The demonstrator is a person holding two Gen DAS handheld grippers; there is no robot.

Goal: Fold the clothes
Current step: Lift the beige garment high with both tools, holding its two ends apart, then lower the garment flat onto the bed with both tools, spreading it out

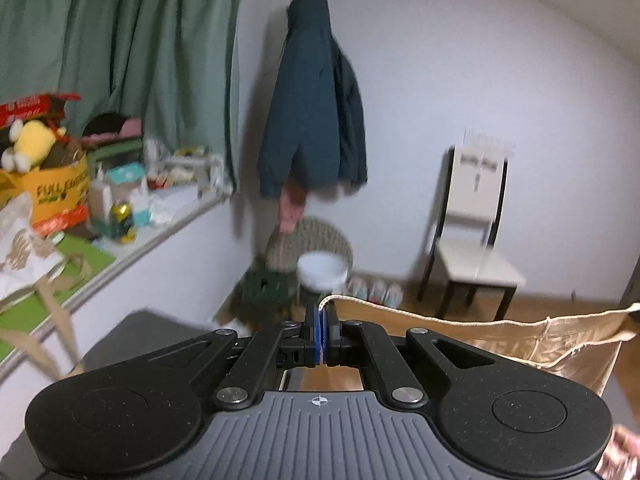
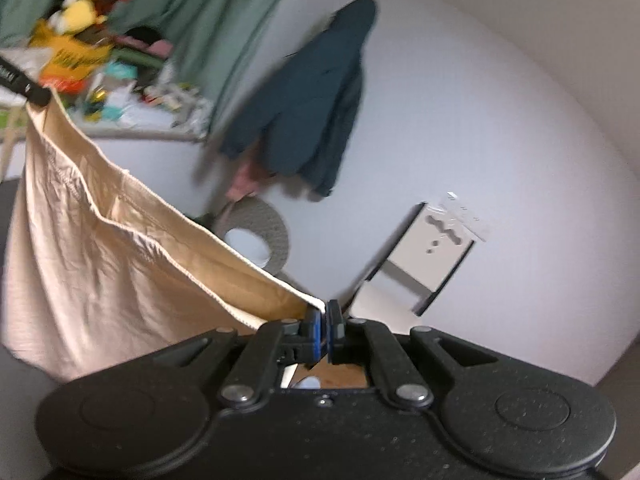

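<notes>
Hanging in the air between two handheld tools, a beige garment point(image 2: 104, 248) is stretched out: the left gripper point(image 1: 322, 312) pinches one corner, the right gripper point(image 2: 323, 312) the other, jaws clenched, before a dark jacket point(image 1: 312, 112) hung on the wall.

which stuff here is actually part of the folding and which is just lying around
Part of the job:
- beige cloth, held up by its top edge
- left gripper, shut on one corner
- right gripper, shut on the other corner

Just lying about:
- dark jacket on the wall
- white chair
- yellow plush toy
- green curtain
</notes>
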